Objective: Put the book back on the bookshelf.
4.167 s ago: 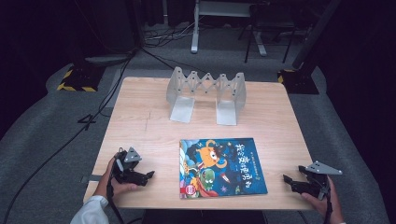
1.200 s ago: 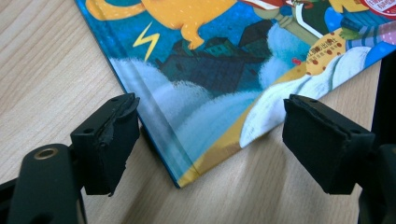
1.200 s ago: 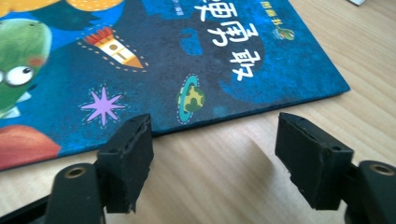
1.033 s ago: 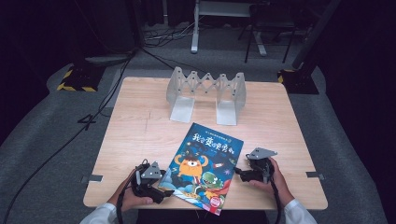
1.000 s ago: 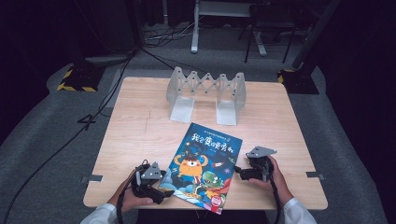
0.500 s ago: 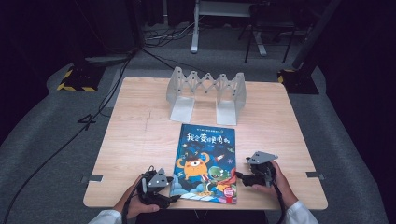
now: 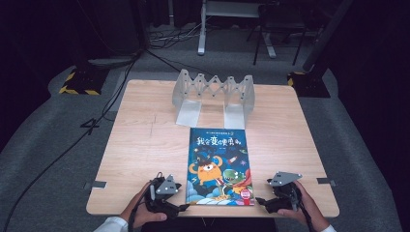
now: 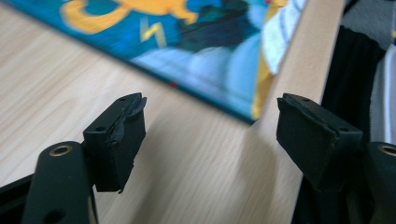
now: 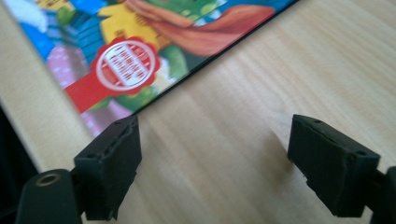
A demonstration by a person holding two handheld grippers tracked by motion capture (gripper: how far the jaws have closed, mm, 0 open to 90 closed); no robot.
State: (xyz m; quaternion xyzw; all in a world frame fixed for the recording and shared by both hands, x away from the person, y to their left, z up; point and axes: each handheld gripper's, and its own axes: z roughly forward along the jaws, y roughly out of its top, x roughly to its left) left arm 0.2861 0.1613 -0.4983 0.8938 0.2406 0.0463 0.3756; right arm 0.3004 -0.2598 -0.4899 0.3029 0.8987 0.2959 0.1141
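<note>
Table (image 7: pixel 145 145): a pale wooden top on a dark grey floor, seen from above.
Rack (image 7: pixel 213 94): a grey folding book stand with zigzag dividers, at the far middle of the table, nothing in its slots.
Book (image 7: pixel 217 164): a children's picture book lying flat, cover up, squared to the table. Its far edge sits just short of the rack and its near edge reaches the table's front edge. The cover is blue with an orange monster, a green creature and a round red seal near the bottom right corner.
Left gripper (image 7: pixel 180 208): held in the person's left hand at the book's near left corner. Its jaws have just been opening and stand apart over bare wood, gripping nothing.
Right gripper (image 7: pixel 259 200): held in the right hand just beside the book's near right corner. Its jaws have just been opening and stand wide, gripping nothing.
Step in hand: the book appears lined up with the rack, both tools let go.
Next move: likely gripping the book's edges, lifting it upright and sliding it into a slot.
</note>
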